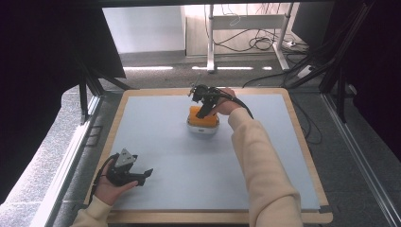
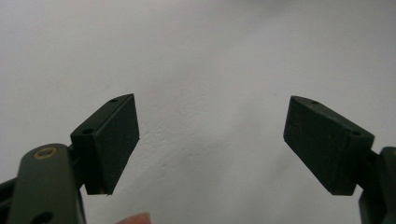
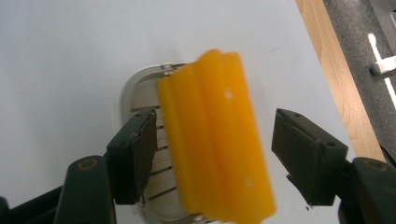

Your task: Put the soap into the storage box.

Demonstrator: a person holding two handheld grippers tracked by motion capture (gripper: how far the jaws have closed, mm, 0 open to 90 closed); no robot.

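The right tongs are hovering with jaws spread, straddling a glossy orange ridged block without pressing on it; the block is lying across a white oval slotted dish mid-way along the pale blue surface. The left tongs are resting near the front left corner, spread wide and gripping nothing

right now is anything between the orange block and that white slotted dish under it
Nothing visible. The orange block lies across the white slotted dish, and its metal slats show bare on the block's left side. The right hand-held gripper straddles the block, jaws apart, with a clear gap at the right pad.
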